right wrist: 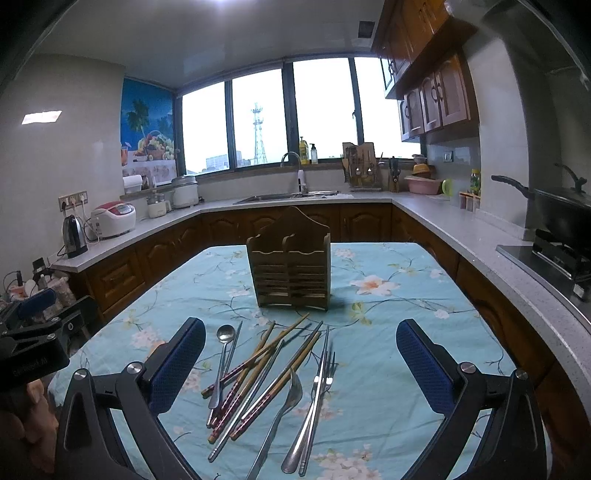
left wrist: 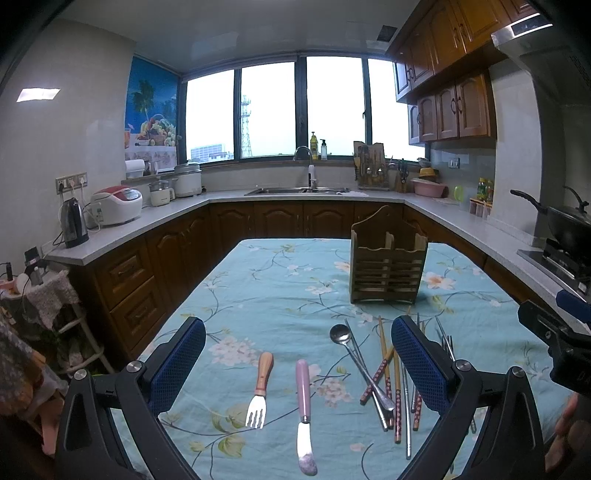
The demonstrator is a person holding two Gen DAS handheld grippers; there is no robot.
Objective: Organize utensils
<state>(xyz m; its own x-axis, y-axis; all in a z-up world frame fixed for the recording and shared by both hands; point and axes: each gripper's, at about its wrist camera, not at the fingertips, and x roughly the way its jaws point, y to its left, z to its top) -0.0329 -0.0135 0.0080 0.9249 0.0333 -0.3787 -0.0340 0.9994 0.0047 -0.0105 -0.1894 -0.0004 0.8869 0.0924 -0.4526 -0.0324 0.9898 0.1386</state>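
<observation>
Floral tablecloth (left wrist: 280,280) holds a fork (left wrist: 259,391) only the left view shows; both tools gape, holding nothing.

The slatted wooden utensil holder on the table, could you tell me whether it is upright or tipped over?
Upright: the slatted wooden utensil holder stands on its base on the floral tablecloth, openings facing up.

I see daylight blowing out the windows (left wrist: 275,110) to flat white, leaving the room dim and bluish. A ceiling light (right wrist: 225,3) glares overhead. Both feeds bend strongly at the edges, with black corners. Focus looks sharp.
</observation>
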